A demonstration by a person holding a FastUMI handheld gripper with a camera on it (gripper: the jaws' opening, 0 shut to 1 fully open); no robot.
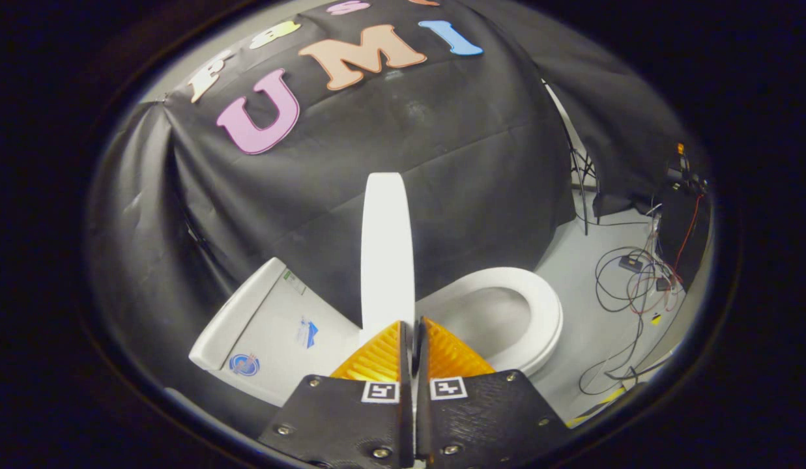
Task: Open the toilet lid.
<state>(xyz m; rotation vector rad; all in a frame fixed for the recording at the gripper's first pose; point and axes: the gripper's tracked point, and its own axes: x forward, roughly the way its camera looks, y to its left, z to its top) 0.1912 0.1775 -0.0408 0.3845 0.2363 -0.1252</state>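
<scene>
A white toilet stands ahead of me, rolled sideways in this view. Its lid (386,247) is raised and seen edge-on as a tall narrow white slab just beyond my fingers. To the right of the lid lie the white seat ring (543,312) and the bowl, uncovered. To its left is the tank (266,326), with stickers on it. My gripper (412,324) is shut, its two fingers together with nothing between them. Their tips sit at the lid's lower end, by its right edge. Whether they touch the lid I cannot tell.
Loose cables (631,280) are strewn over the pale grey floor to the right of the toilet. A thin stand leg (582,189) and dark equipment (683,221) stand beyond them. The black cloth wall hangs close behind the toilet.
</scene>
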